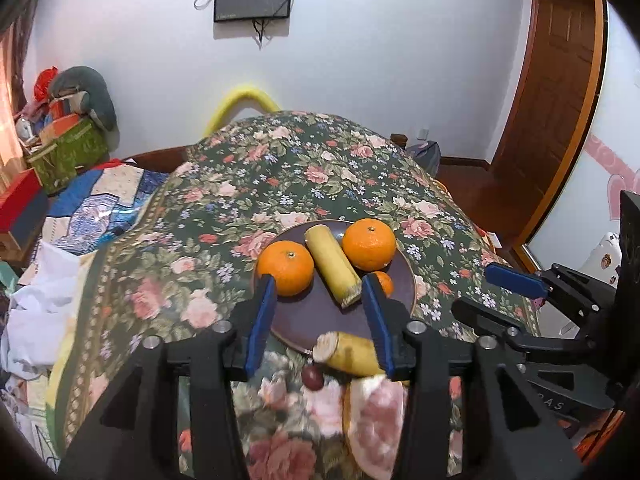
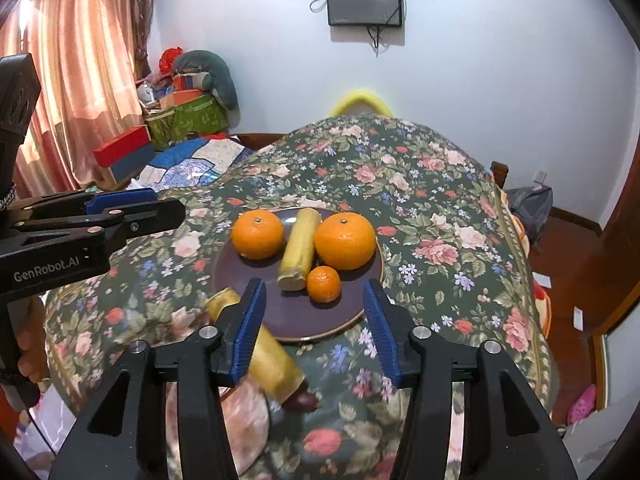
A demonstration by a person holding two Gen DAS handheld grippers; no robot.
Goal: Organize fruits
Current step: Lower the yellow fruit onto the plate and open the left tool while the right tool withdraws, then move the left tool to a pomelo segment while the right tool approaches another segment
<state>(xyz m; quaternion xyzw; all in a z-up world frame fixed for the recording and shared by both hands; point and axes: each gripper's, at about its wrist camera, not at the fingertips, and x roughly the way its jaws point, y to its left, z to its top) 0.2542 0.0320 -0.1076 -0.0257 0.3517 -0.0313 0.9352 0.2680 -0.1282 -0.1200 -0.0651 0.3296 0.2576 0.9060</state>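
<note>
- Left wrist view: left gripper (image 1: 318, 322) hangs over the near rim of the dark plate (image 1: 320, 316) on a floral-cloth table (image 1: 280, 168), jaws part-open w/ nothing between them. On the plate: two big oranges (image 1: 285, 267), a small orange (image 1: 383, 282) and a banana piece (image 1: 332, 266) between the big ones.
- Off the plate, at the table's near edge: a second banana piece (image 1: 348, 354), a red grape (image 1: 312, 377), a pomelo wedge (image 1: 376, 420).
- Right wrist view: right gripper (image 2: 316, 328) also stands part-open and empty above the plate's near rim; "GenRobot.AI" reads on the other tool.
- Handling, by the look: banana soft, bruises easily, so grip mid-length, lightly; grape small, slippery, apt to roll; wedge floppy; oranges firm, round.
</note>
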